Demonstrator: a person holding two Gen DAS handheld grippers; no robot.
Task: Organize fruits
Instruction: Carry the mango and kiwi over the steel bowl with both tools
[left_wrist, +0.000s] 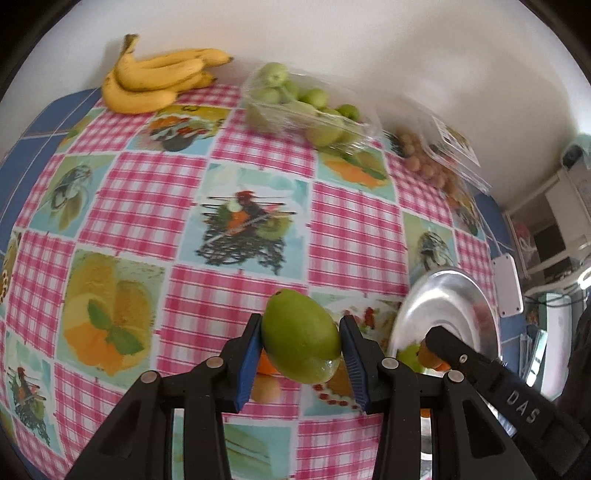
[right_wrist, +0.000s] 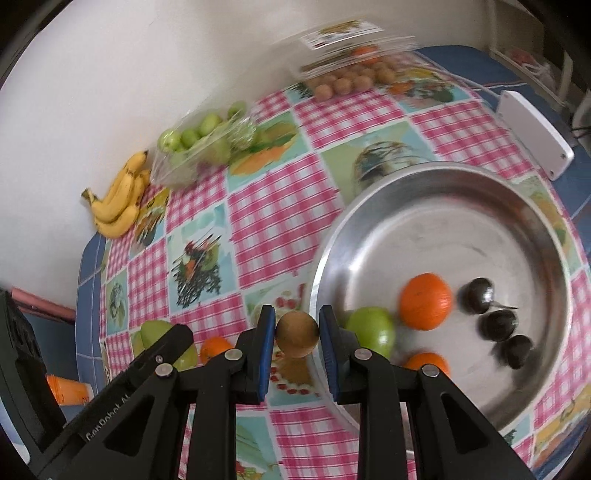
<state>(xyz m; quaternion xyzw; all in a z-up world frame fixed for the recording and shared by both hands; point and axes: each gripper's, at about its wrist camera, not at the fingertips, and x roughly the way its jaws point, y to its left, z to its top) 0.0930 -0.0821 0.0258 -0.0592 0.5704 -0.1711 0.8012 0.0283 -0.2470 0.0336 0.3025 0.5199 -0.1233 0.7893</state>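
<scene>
Only the right wrist view shows three dark fruits (right_wrist: 496, 319) in the metal bowl (right_wrist: 436, 206).

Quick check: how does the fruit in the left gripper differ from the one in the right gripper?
The green mango in the left gripper is elongated and glossy green; the brown fruit in the right gripper is round and matt tan. The green mango is clearly larger and spreads its jaws wider, while the brown fruit sits in a narrow gap. Both are clamped between blue pads, lifted off the tablecloth.

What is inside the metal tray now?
Inside the metal tray: a green apple, two oranges, three dark fruits. The right gripper covers its near edge.
</scene>
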